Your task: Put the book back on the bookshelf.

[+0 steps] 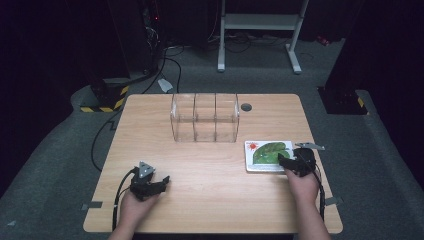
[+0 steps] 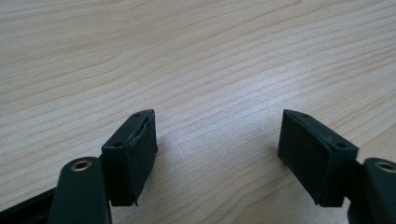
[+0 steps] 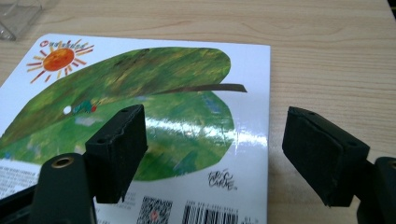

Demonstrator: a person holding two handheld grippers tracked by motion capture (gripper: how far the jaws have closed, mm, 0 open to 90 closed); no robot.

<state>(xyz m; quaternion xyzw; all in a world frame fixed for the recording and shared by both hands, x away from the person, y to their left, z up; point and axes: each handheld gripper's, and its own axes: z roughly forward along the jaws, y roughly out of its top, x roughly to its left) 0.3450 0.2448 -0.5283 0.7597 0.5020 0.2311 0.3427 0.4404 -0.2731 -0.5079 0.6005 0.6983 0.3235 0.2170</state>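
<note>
The picture book (image 1: 268, 155) with a green leaf and an orange sun on its cover is laid flat on the right side of the wooden table (image 1: 210, 200), just in front of the clear plastic organizer (image 1: 205, 117). The right gripper (image 3: 215, 154) is held low at the book's right edge with its jaws spread apart, one jaw over the cover and the other over bare wood, and nothing is grasped. The left gripper (image 2: 217, 149) is kept well apart at the near left of the table, its jaws also released and empty.

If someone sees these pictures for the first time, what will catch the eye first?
The bright book with a green leaf and an orange sun lies flat near the table's right edge, with the open right gripper at its near corner. Behind it, mid-table, stands an empty clear box with three compartments.
</note>
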